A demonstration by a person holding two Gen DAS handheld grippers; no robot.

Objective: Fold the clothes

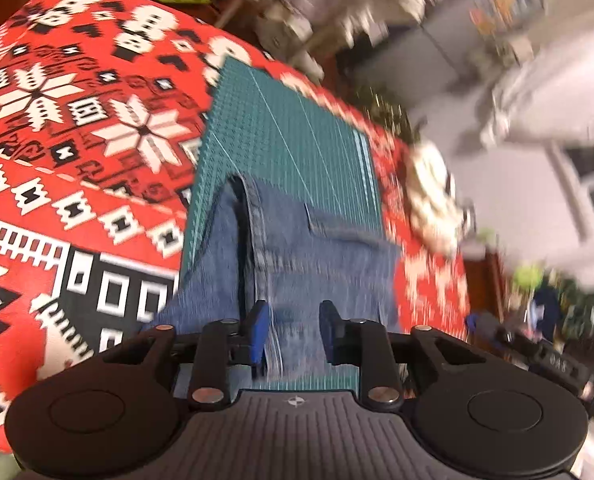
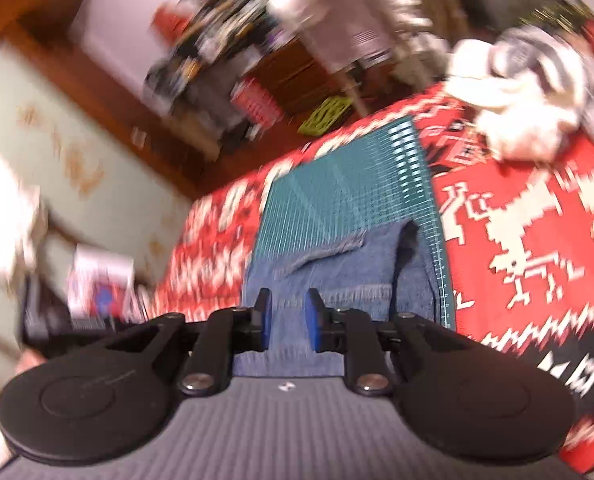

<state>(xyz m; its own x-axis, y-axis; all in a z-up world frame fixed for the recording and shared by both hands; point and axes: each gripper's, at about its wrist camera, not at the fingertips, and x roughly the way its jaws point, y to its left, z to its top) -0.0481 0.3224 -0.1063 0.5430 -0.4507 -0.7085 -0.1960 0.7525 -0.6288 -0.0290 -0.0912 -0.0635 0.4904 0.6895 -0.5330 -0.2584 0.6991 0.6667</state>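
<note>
Denim jeans (image 1: 297, 248) lie on the green cutting mat (image 1: 297, 128), and both the left gripper (image 1: 293, 330) and right gripper (image 2: 288, 322) hover over them, jaws spread, seemingly poised to grab fabric for folding.

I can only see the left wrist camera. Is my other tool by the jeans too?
Observer: Yes. The right tool is over the jeans, with denim showing between its blue pads. I cannot tell if it is pinching.
Operator: What is that white blur past the mat?
Observer: It is a heap of white and grey clothes, lying on the red cloth past the far corner of the green mat.
Operator: Are there any pictures on the cloth on that side?
Observer: Yes, there is a white deer shape beside the mat.
</note>
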